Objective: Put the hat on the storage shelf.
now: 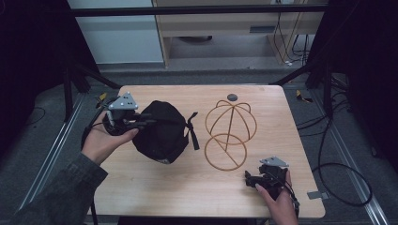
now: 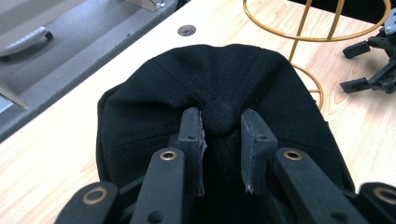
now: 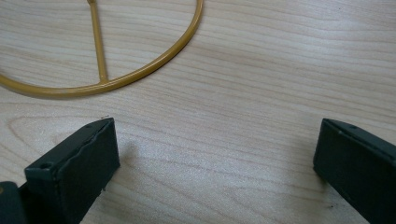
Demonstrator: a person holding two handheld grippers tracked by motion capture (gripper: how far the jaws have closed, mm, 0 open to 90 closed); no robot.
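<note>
Where the wood table (image 1: 187, 187) stands over grey floor, my left claw (image 2: 223, 122) pinches the cap (image 2: 154, 93). Close up, its button (image 2: 219, 116) sits between the pads; my right claw (image 3: 215, 154) gapes wide beside the gold stand (image 3: 140, 74).

A light wooden table (image 1: 187, 197) carries a gold wire hat stand (image 1: 230, 133) at centre, black cap (image 1: 162, 133) at nine o'clock.

Dim, soft overhead lighting on a wooden table.
Dark room edges at 9 and 3 o'clock; close views slightly blurred, faint shadows.
</note>
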